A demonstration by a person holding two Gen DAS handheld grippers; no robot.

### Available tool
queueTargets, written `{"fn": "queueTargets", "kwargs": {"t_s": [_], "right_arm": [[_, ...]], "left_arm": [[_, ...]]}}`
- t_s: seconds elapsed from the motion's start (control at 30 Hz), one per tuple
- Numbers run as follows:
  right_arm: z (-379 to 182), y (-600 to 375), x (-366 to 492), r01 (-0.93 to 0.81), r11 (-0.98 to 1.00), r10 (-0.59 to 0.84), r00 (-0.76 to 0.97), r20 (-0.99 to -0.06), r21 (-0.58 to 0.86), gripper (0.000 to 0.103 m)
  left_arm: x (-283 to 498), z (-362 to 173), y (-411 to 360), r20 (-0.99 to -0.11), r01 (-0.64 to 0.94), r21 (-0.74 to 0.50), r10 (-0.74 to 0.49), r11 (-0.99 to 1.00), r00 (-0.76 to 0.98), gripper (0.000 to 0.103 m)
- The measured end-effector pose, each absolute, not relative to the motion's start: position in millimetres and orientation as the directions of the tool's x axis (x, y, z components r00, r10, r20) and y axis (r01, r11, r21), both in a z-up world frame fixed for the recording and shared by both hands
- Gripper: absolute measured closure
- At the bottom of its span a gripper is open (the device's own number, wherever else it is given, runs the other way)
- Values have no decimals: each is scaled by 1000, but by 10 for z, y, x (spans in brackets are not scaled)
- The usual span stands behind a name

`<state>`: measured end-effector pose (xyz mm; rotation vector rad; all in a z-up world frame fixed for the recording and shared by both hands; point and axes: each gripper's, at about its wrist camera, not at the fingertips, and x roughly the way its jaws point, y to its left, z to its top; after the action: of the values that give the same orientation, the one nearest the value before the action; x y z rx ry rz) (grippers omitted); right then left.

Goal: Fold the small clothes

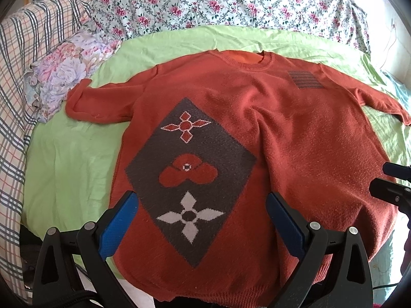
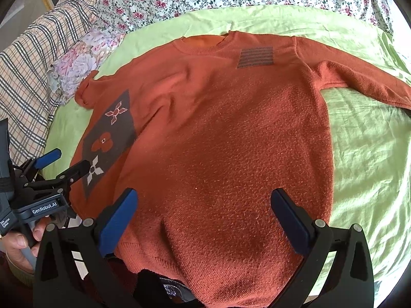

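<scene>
An orange-red knit sweater [image 1: 295,141] lies flat, front up, on a light green sheet [image 1: 72,159], collar far, hem near. It has a grey diamond panel with flower shapes [image 1: 190,177] and a small striped grey patch [image 1: 305,80]. Both sleeves spread sideways. My left gripper [image 1: 201,205] is open above the lower left part of the sweater, over the diamond. My right gripper [image 2: 204,202] is open above the lower right part of the sweater [image 2: 231,154]. Neither holds anything. The left gripper also shows at the left edge of the right wrist view [image 2: 65,160].
A floral quilt [image 1: 218,2] lies bunched behind the sheet. A plaid blanket [image 1: 23,59] and a floral pillow [image 1: 64,69] are at the left. The green sheet [image 2: 364,159] extends right of the sweater. A hand holds the left gripper's handle [image 2: 20,241].
</scene>
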<state>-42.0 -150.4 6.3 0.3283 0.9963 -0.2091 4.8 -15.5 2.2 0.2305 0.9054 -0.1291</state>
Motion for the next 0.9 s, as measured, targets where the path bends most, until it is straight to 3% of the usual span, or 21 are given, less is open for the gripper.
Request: {"fn": "queueTargets", "kwargs": {"t_s": [0.6,0.9], "right_arm": [[-4,-2006,-442,415,874,-2,521,-853,251,0],[107,-2682,-657,536,807,-125,565,-816,247,0]], "left_arm": [[363,-19,-183,-795,226,51,-97,973,598,3],[693,56,-230,-790,214,70,-77,974,608,3]]}}
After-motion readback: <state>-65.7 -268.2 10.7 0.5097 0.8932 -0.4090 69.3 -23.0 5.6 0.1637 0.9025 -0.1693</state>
